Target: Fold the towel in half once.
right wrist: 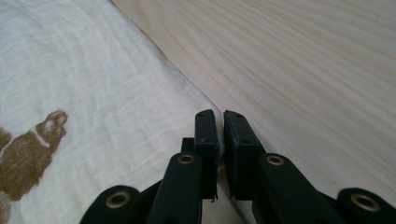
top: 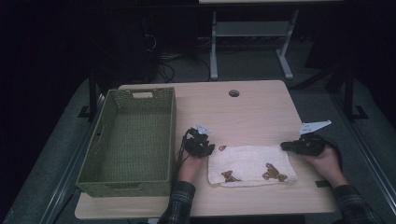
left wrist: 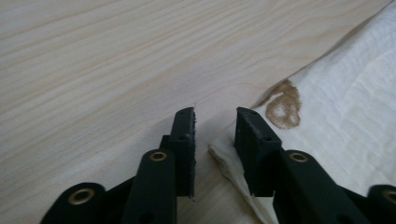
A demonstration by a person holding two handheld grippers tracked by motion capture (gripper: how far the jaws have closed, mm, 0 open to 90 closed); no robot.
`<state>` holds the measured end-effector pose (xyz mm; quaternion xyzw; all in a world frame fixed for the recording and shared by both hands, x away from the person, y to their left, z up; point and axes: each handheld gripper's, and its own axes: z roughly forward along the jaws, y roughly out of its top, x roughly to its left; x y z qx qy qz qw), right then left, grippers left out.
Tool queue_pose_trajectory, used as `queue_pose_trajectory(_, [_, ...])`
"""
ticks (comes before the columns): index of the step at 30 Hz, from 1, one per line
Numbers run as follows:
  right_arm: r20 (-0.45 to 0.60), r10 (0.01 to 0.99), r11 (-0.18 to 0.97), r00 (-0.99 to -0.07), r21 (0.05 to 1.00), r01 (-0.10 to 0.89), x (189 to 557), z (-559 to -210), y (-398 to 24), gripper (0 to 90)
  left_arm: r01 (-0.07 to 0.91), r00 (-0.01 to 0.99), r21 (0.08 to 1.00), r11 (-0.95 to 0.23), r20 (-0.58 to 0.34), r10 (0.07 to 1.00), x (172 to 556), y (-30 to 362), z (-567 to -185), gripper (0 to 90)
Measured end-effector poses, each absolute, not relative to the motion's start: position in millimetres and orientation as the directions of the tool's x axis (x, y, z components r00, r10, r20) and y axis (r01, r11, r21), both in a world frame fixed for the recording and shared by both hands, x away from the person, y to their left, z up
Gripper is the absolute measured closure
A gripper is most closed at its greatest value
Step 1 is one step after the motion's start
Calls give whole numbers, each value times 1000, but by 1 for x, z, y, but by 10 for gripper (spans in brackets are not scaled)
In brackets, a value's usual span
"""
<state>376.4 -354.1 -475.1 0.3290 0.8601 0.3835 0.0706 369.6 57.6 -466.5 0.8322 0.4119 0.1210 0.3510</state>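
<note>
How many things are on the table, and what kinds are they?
Green basket: 1
White cloth with brown prints: 1
Black grippers: 2, the left gripper and the right gripper
Total: 4

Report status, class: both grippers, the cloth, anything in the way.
Left gripper jaws open, straddling the cloth's left corner. Right gripper jaws pinched on its right edge. Cloth folded flat on table. Green basket left, nothing in the way.
</note>
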Motion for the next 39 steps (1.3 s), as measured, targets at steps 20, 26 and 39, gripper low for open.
queue_pose_trajectory(20, [99,666,425,-739,764,486,399,-454,-362,863,510,629,780,-362,-51,776,381,57,-432,878])
queue_pose_trajectory(26, [94,678,385,-729,799,462,409,-441,-366,864,470,624,810,-351,-23,781,388,58,-416,879])
queue_pose_trajectory(39, [78,651,408,-755,803,435,386,-438,-366,864,454,635,820,-349,-22,772,366,61,-426,877])
